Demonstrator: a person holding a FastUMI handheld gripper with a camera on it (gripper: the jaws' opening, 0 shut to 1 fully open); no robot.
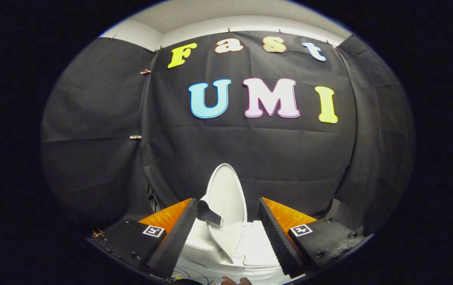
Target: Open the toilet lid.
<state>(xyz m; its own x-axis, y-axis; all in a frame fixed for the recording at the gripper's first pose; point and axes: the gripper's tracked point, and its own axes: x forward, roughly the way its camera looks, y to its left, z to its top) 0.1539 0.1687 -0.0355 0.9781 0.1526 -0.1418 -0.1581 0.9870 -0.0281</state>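
Wrinkled black cloth wall (250, 158) behind. Smooth, glossy white toilet (250, 245) below. Its oval toilet lid (226, 194) stands raised at 12 o'clock, between and just beyond my fingers (227, 221). They are spread wide, ribbed pads (179, 237) gripping nothing.

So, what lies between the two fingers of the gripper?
In the gripper view, the raised white lid stands between the open gripper fingers, neither touching it, with the toilet below it.
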